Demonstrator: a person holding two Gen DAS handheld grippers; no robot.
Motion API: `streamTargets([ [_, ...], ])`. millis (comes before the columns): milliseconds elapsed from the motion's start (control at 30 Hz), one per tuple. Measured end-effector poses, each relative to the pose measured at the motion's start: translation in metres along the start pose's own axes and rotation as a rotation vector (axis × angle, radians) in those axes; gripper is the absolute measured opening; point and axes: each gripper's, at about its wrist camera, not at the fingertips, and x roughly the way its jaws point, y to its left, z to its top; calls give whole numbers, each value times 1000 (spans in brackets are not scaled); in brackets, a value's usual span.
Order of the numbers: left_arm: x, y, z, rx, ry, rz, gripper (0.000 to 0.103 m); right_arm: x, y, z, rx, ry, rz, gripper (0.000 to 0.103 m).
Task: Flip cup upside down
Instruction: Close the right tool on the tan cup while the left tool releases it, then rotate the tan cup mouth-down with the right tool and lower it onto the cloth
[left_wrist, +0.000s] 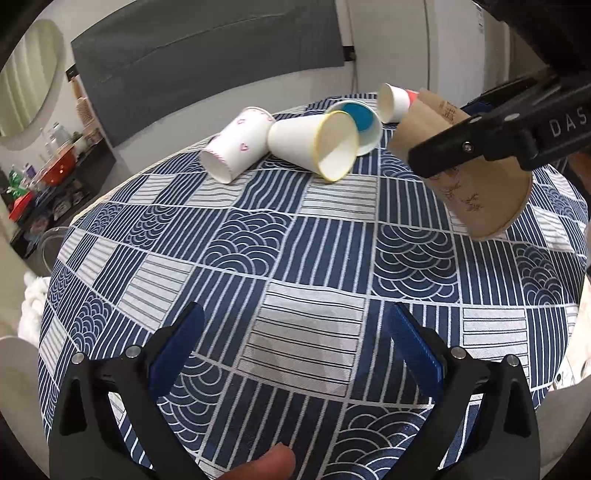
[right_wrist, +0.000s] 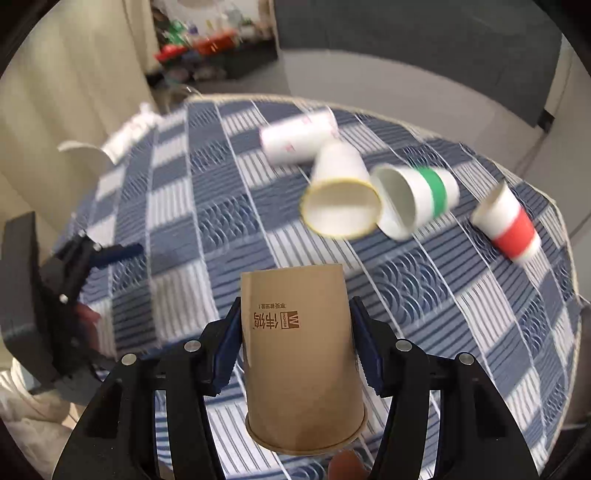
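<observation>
Five paper cups in all on and over my patterned tablecloth (left_wrist: 236, 236): one brown cup (right_wrist: 299, 354) pinched between my right gripper's (right_wrist: 295, 343) fingers, and four white ones lying on their sides, namely one with pink hearts (left_wrist: 236, 147), one yellow-rimmed (left_wrist: 314, 144), one green-banded (right_wrist: 417, 195) and one red-banded (right_wrist: 509, 225). Two grippers: my right, and my left gripper (left_wrist: 295, 347), spread wide with nothing in it.

My right claw (right_wrist: 295, 332) is clamped on the brown paper cup (right_wrist: 299, 354), rim down; left claw (left_wrist: 295, 347) gapes wide, holding nothing.
</observation>
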Motion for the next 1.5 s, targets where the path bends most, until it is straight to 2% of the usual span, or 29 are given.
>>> streamTargets([
  [100,-4,8,0,-29,-9,19,97,8,8,5,-12,-79,57,52],
  [300,-6,13,1,-58,-24,22,97,32,7,16,3,-183,158,52],
  [533,-3,12,0,-88,-18,6,97,52,10,21,-22,-287,180,52],
  [633,0,14,-2,-118,-12,-5,97,60,12,19,-54,-301,156,52],
  [867,-1,5,-5,-143,-22,-35,97,46,12,2,-126,-304,102,53],
  [1233,-12,-30,-4,-86,-46,-45,97,16,0,-42,-142,-315,52,53],
  [1400,-16,-46,-3,-68,-65,-67,97,9,-9,-66,-143,-292,16,53],
  [1500,-16,-55,-2,-59,-74,-78,97,5,-16,-75,-123,-295,22,54],
])
